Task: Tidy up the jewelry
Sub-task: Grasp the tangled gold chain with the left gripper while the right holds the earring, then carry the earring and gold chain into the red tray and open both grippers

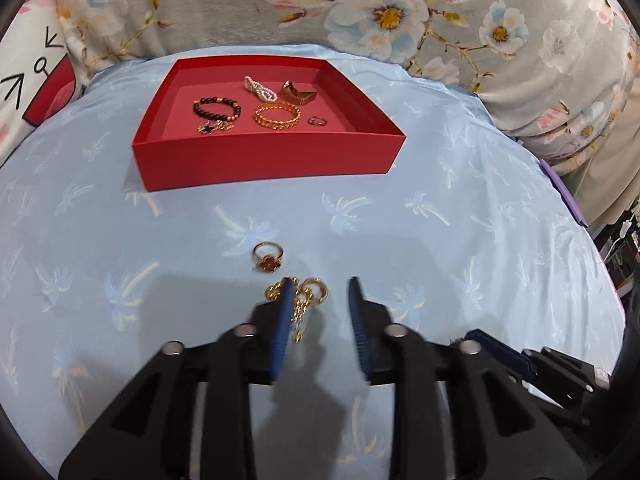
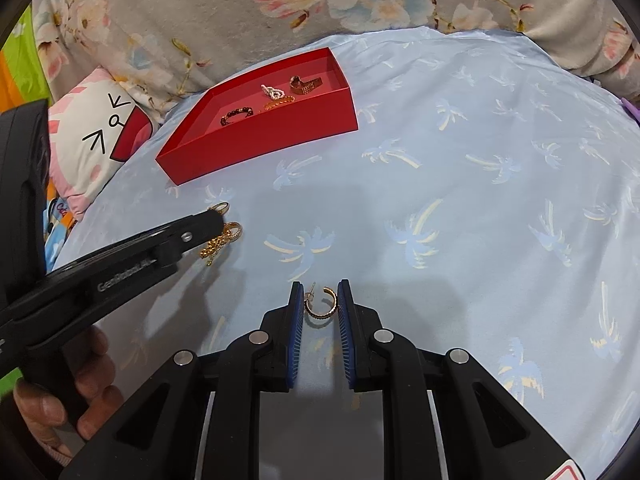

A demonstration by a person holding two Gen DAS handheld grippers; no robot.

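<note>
Right claw (image 2: 319,300) pinches hoop earring (image 2: 320,305) (over cloth); left claw (image 1: 320,292) parted.

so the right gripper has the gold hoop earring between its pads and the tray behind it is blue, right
Not quite: the tray is red, not blue, as the right wrist view shows. The gold hoop earring does sit between the right gripper pads.

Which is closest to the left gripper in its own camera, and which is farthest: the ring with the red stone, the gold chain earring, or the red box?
From the left gripper:
1. Gold chain earring, on the blue cloth between the fingers, against the left one.
2. Ring with the red stone, just beyond the fingertips, slightly left.
3. Red box, farthest, up the cloth near the flowered blanket.
</note>
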